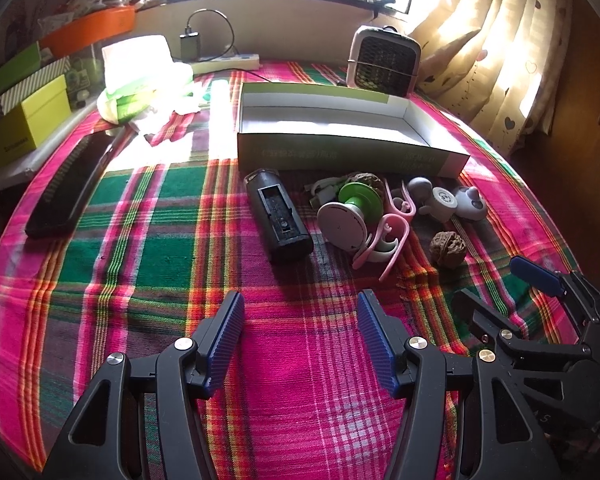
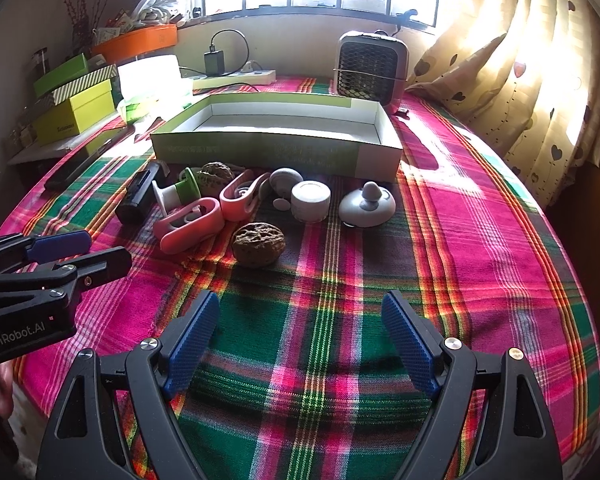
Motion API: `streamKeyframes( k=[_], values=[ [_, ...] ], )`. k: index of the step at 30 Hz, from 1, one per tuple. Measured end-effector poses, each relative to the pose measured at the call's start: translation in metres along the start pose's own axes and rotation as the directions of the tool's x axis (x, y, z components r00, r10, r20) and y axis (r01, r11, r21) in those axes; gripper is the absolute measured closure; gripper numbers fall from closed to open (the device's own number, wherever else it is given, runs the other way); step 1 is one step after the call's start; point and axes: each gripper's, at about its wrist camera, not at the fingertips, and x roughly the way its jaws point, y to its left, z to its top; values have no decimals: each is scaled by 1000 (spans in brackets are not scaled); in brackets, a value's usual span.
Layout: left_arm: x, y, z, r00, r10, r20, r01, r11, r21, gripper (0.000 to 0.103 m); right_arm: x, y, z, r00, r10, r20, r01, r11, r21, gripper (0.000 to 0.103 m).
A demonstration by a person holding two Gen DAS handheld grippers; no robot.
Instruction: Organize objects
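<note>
The printing on the near wall of the cardboard box (image 2: 276, 150) is too faint to read in either view; the box hides the base of the small heater (image 2: 370, 68) behind it. A second walnut (image 2: 216, 174), far in the cluster, is half covered by the green and white spool (image 2: 180, 194); the cable plug (image 1: 320, 196) beside it is too small to identify. The black comb (image 1: 64, 188) at the left is blurred and partly washed out by window glare; the same glare blanks the white packet (image 1: 136, 60) near the stacked boxes. The right gripper (image 1: 508, 284) is cut off by the left wrist view's right edge; so is a hand (image 2: 4, 380) at the right wrist view's left edge.
</note>
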Motion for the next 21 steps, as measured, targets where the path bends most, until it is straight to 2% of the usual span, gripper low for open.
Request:
streamKeyframes(
  k=[4, 15, 21],
  values=[
    [4, 9, 11, 999, -41, -5, 41, 998, -39, 46, 5, -1, 10, 1000, 9, -6, -9, 1000, 3, 19],
    [19, 20, 28, 1000, 6, -16, -7, 998, -58, 46, 20, 3, 21, 997, 40, -59, -41, 999, -14, 24],
    [25, 19, 35, 1000, 19, -22, -20, 999, -36, 46, 29, 0, 26, 996, 39, -77, -39, 999, 2, 25]
  ],
)
